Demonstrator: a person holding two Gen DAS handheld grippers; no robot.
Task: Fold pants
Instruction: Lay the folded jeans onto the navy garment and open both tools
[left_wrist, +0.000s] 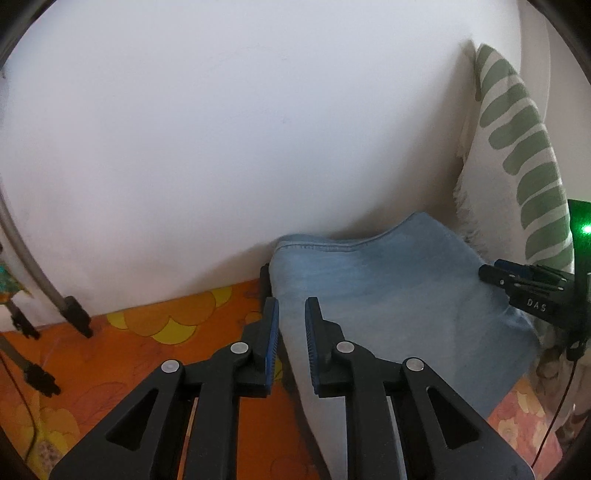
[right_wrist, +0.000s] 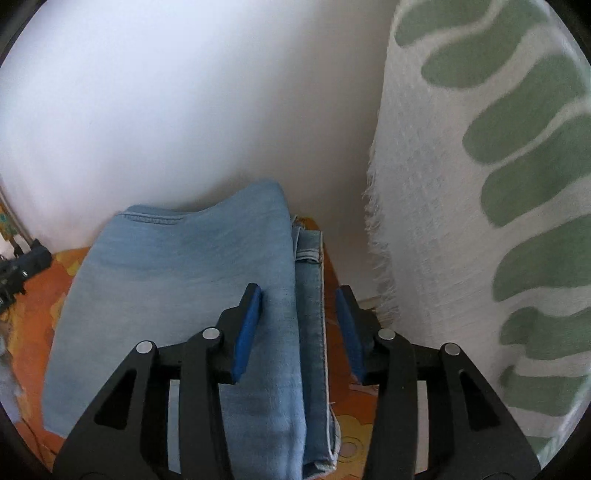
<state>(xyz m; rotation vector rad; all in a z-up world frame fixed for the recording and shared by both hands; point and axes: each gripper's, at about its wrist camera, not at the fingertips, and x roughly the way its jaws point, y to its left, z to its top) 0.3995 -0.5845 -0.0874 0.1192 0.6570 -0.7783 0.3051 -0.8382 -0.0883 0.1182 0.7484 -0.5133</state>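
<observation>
Pants of light blue denim (right_wrist: 184, 280) lie folded in a compact stack on the orange floral sheet (left_wrist: 155, 325), folding seemingly finished, left gripper (left_wrist: 291, 332) and right gripper (right_wrist: 299, 325) jaws open, holding nothing.

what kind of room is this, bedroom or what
Probably a bedroom or living space at home, though that is a guess. The folded jeans lie on an orange flower-print sheet like a bedcover, against a plain white wall, beside a hanging white and green fringed cloth.
</observation>
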